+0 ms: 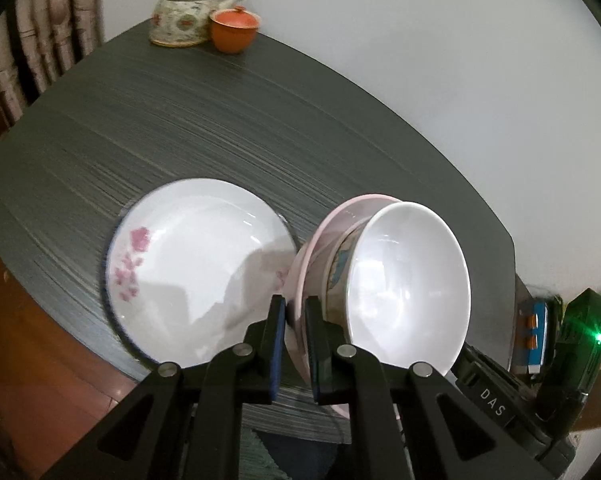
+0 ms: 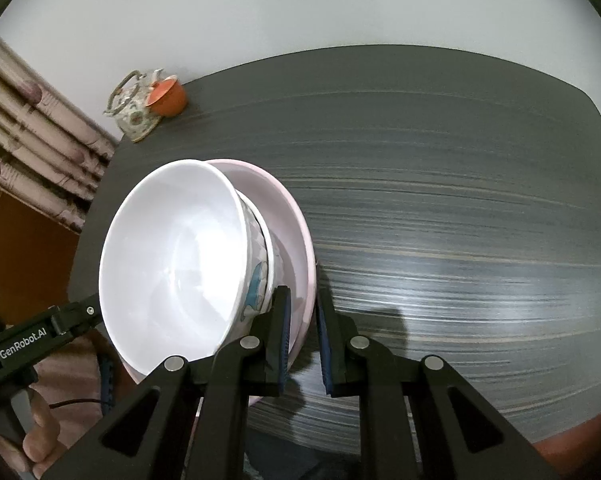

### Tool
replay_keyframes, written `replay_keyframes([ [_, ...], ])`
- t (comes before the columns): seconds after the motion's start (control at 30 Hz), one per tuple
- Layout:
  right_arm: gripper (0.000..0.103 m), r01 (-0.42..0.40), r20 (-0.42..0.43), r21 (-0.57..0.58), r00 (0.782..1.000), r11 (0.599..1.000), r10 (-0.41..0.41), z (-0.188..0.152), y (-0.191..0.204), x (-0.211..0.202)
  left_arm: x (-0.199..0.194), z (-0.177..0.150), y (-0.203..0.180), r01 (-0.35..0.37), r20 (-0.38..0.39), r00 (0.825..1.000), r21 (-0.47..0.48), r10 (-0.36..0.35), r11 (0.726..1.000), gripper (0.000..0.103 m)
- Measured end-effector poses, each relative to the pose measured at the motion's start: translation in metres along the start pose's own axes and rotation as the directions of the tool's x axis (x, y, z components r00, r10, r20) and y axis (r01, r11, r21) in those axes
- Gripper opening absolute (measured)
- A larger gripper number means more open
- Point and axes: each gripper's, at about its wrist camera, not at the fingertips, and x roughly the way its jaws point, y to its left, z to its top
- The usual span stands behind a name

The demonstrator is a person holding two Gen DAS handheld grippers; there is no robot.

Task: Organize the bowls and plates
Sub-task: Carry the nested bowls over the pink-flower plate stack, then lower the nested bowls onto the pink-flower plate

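Note:
A pink plate (image 1: 320, 240) carries a white bowl (image 1: 408, 280) with a blue pattern outside. My left gripper (image 1: 296, 312) is shut on the pink plate's rim and holds it tilted above the table. My right gripper (image 2: 302, 304) is shut on the same plate's rim (image 2: 300, 220) from the other side; the bowl (image 2: 172, 260) sits in it. A white plate with pink flowers (image 1: 196, 268) lies flat on the dark table (image 1: 220, 120), just left of the held stack.
A floral teapot (image 1: 182, 10) and an orange lidded cup (image 1: 234, 28) stand at the table's far corner, also in the right wrist view (image 2: 134, 108). A white wall is behind. The other gripper's body (image 1: 540, 360) is at the right.

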Motion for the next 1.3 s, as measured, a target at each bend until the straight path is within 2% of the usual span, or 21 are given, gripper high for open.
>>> replay_keyframes([
  [0.37,0.014,-0.038,-0.031,-0.082,0.999,0.996,0.035,0.01,0.058,0.02,-0.012,0.01,0.039,-0.033,0.039,0.999,-0.08,0.036,0.996,0.008],
  [0.67,0.014,-0.055,-0.075,-0.127,0.996,0.99,0.045,0.011,0.098,0.045,-0.012,0.017,0.086,-0.045,0.032,0.998,-0.141,0.05,0.989,0.008],
  [1.07,0.014,-0.041,-0.097,-0.152,0.995,0.988,0.026,0.009,0.114,0.069,-0.002,0.02,0.1,-0.056,0.022,0.998,-0.165,0.061,0.985,0.008],
  [1.3,0.015,-0.031,-0.082,-0.159,0.996,0.987,0.018,0.004,0.115,0.065,0.001,0.019,0.108,-0.052,0.023,0.998,-0.174,0.057,0.983,0.008],
])
